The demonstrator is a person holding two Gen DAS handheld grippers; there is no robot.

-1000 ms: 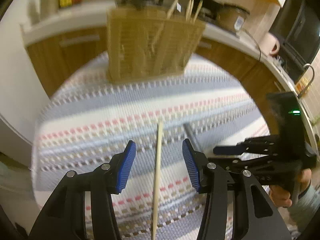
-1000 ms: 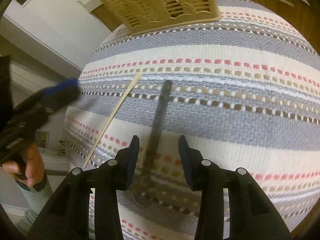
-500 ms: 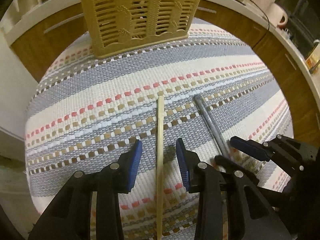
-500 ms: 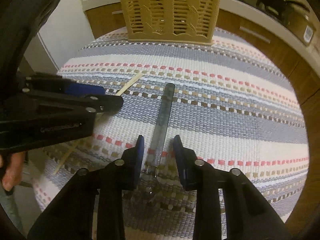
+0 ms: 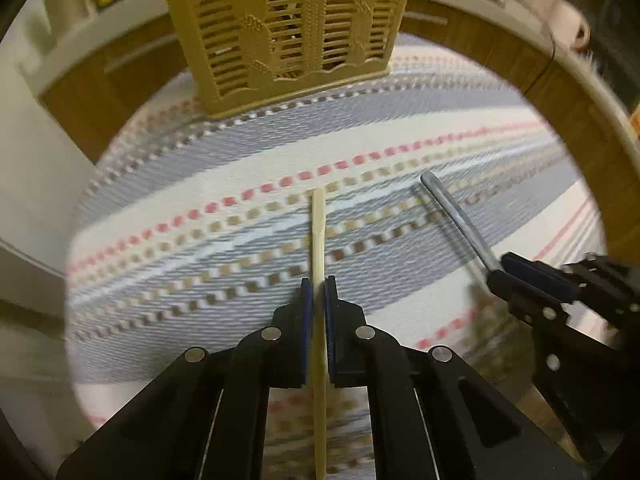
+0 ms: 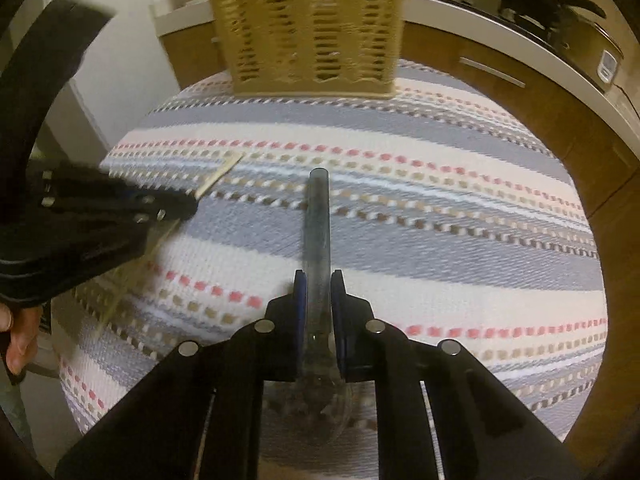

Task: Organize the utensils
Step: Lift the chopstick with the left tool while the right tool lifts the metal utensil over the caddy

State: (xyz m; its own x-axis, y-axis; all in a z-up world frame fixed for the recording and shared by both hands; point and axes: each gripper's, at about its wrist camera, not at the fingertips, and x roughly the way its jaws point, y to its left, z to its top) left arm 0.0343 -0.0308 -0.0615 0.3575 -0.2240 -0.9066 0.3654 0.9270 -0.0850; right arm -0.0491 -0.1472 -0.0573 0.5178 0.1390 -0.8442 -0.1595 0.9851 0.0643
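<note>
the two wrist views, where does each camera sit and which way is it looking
Left wrist view: sits on the left tool, looking down and forward along the chopstick it is shut on, toward the basket; the right tool shows at right.
Right wrist view: sits on the right tool, looking down along the clear spoon it grips; the left tool and a hand show at left.
Shared: basket, striped cloth, chopstick, spoon, each other's tool.

Both wrist cameras look steeply down, close, sharing the striped mat (image 5: 200,168) and basket (image 6: 312,36).
</note>
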